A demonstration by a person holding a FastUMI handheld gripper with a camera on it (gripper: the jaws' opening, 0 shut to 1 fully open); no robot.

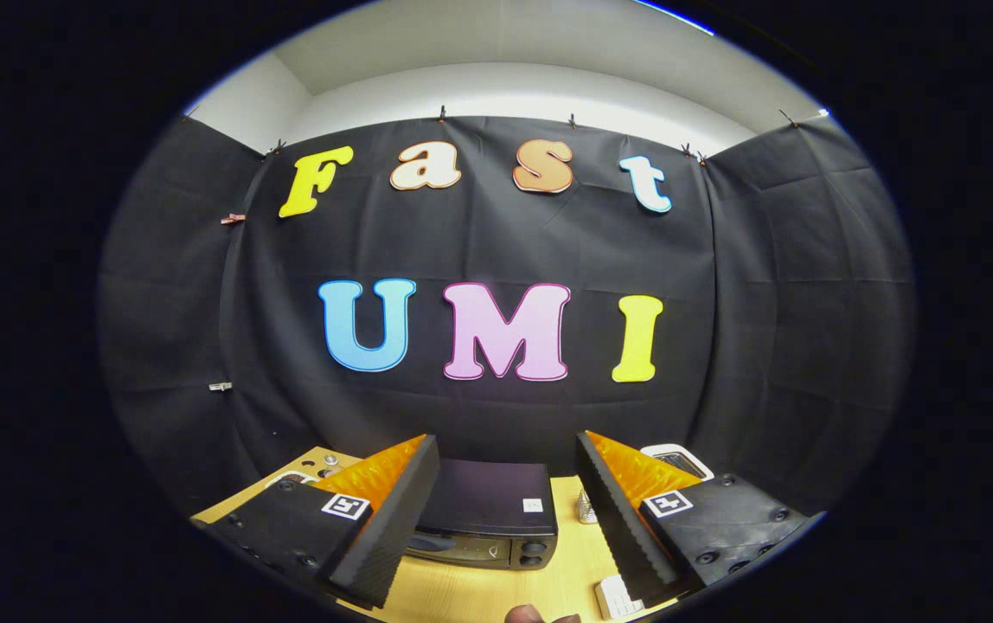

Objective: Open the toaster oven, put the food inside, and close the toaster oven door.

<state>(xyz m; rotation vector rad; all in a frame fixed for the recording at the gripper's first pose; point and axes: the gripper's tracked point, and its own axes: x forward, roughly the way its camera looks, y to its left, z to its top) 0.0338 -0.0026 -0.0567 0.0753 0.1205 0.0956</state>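
Two fingers of the gripper [505,519] stand wide apart, holding nothing, with the toaster oven [486,512] at 12 o'clock between them on the table [496,588]; likely heavy, rigid; grasp point judged the door's top edge.

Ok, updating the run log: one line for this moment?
gripper: open, holding nothing | toaster oven: on table, seen between fingers, beyond them | stage: before door opening

We see a black cloth wall [505,251] draped around three sides of the booth, pinned up by small clips along its top edge. Above it rise pale walls and a white ceiling [505,43]. Below lies a light wooden table [479,588].
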